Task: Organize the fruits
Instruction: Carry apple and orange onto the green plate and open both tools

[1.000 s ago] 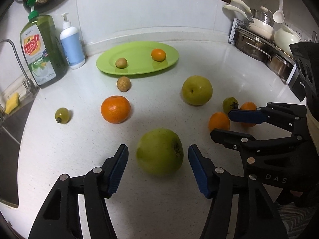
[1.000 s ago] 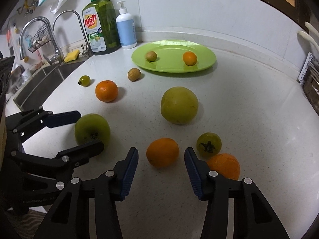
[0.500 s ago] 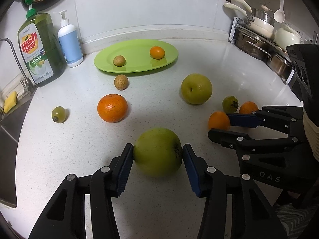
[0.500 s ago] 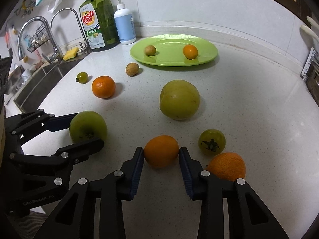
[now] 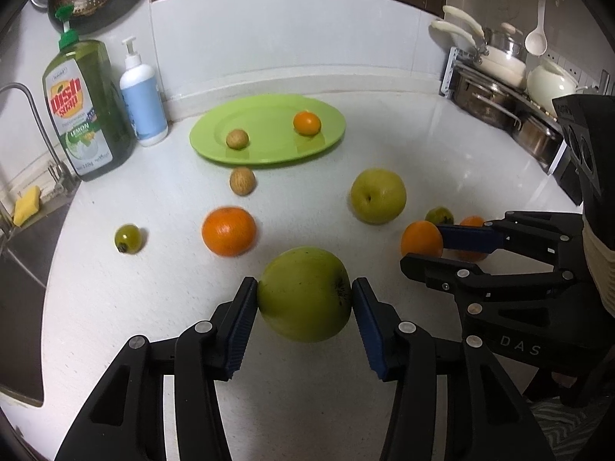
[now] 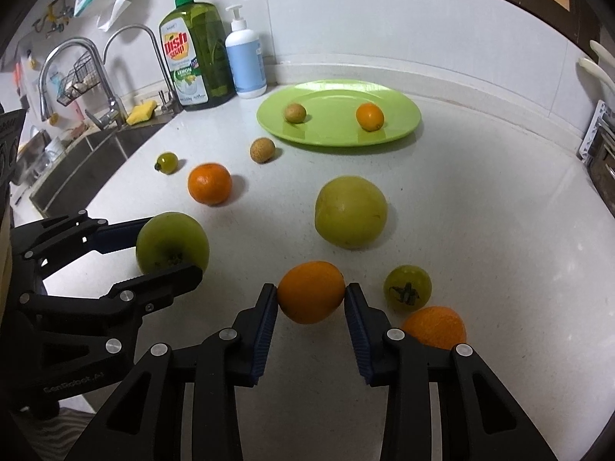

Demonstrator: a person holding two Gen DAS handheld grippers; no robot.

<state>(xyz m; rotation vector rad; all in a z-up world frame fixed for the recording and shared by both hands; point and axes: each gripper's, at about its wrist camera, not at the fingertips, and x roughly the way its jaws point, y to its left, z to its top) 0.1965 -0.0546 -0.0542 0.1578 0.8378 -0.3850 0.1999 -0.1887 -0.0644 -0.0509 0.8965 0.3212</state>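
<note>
My left gripper (image 5: 303,303) is shut on a green apple (image 5: 304,292), held just above the white counter; it also shows in the right wrist view (image 6: 172,244). My right gripper (image 6: 310,294) is shut on a small orange (image 6: 310,291), seen too in the left wrist view (image 5: 421,239). A green plate (image 5: 269,153) at the back holds a small brown fruit (image 5: 237,139) and a small orange fruit (image 5: 306,123). Loose on the counter are a yellow-green pear (image 6: 350,211), an orange (image 6: 209,183), a brown fruit (image 6: 262,150), a green tomato (image 6: 408,287) and another orange (image 6: 434,326).
A small green fruit (image 6: 167,162) lies near the sink (image 6: 77,161) at the left. A dish soap bottle (image 6: 196,53) and a white pump bottle (image 6: 244,61) stand at the back left. Pots on a rack (image 5: 496,88) stand at the right.
Both grippers closed from open onto their fruits: the left on the green apple, the right on the small orange. Both fruits now look slightly lifted.
</note>
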